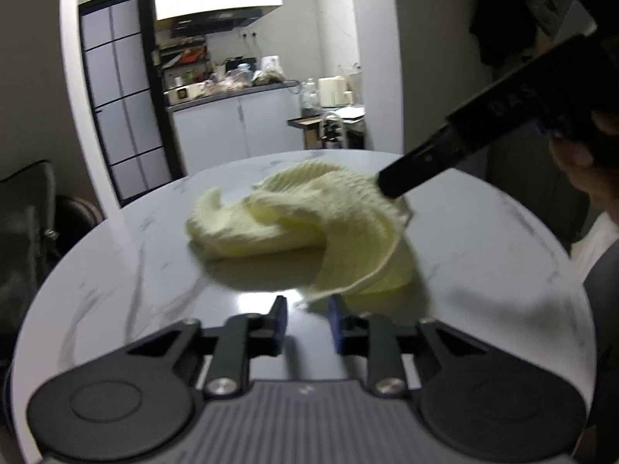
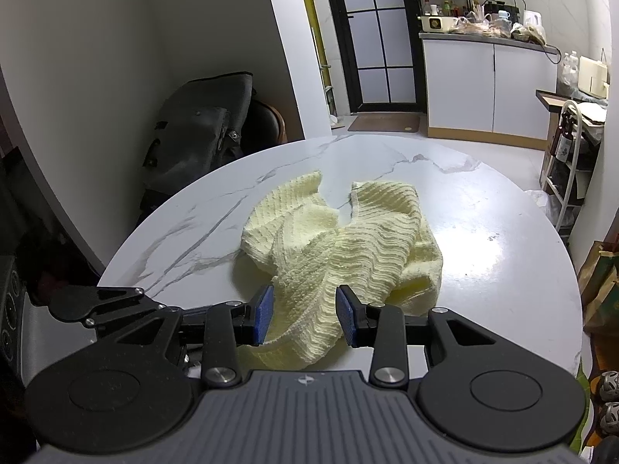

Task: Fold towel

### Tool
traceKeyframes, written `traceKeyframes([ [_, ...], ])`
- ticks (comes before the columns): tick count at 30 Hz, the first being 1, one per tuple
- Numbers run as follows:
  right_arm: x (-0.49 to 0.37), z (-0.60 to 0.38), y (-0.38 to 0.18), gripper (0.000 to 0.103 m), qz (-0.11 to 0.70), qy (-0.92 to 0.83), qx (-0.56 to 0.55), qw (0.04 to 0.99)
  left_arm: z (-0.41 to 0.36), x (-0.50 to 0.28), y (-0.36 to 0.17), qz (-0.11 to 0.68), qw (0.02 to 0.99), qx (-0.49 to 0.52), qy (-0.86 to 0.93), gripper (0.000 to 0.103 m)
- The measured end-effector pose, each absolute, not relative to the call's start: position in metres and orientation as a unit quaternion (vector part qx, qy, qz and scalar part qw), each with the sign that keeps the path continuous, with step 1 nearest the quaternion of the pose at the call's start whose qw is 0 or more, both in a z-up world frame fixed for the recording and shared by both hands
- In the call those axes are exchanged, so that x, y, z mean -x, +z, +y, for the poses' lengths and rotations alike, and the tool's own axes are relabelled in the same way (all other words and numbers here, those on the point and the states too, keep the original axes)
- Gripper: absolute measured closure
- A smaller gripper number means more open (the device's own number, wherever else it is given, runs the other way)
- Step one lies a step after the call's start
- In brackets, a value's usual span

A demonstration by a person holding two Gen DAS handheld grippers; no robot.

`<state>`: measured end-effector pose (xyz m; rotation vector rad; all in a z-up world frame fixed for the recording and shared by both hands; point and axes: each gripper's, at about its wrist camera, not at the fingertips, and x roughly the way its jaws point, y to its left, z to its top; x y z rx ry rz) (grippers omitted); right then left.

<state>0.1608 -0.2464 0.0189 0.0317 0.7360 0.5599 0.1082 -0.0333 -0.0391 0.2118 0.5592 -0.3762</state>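
The right gripper (image 2: 304, 315) sits low at the near rim of the worktop (image 2: 483, 208), its jaws spread wide with a ridge of the towel (image 2: 340, 243) lying between the two blue pads (image 2: 264, 315) — the pads stand clear of the cloth on both sides, so nothing is pinched. The towel is a pale yellow, ribbed cloth, crumpled in a loose heap near the middle of the round white marble-patterned worktop, with two corners pointing toward the far side and a bare gap between them.

In the left wrist view, the left gripper (image 1: 307, 323) hovers just short of the heap's nearest corner, its jaws moderately open and empty; the thin hem of the towel (image 1: 309, 216) ends just ahead of the fingertips. The right gripper (image 1: 394, 183) appears there as a dark bar slanting down from the upper right, its tip at the towel's far edge — whether it touches the cloth I cannot tell, as that picture is blurred.

Behind the worktop stand a white cabinet (image 2: 491, 89) and a black-framed glass door (image 2: 375, 34).
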Motion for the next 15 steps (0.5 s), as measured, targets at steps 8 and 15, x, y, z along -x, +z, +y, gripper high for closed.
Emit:
traceKeyframes([
  [8, -0.163, -0.258, 0.019, 0.063, 0.357, 0.264, -0.022, 0.896, -0.050, -0.109, -0.042, 0.262, 0.933, -0.144, -0.199, 0.049],
  [15, -0.165, -0.261, 0.018, 0.063, 0.356, 0.267, -0.025, 0.895, -0.060, -0.115, -0.040, 0.270, 0.922, -0.166, -0.220, 0.036],
])
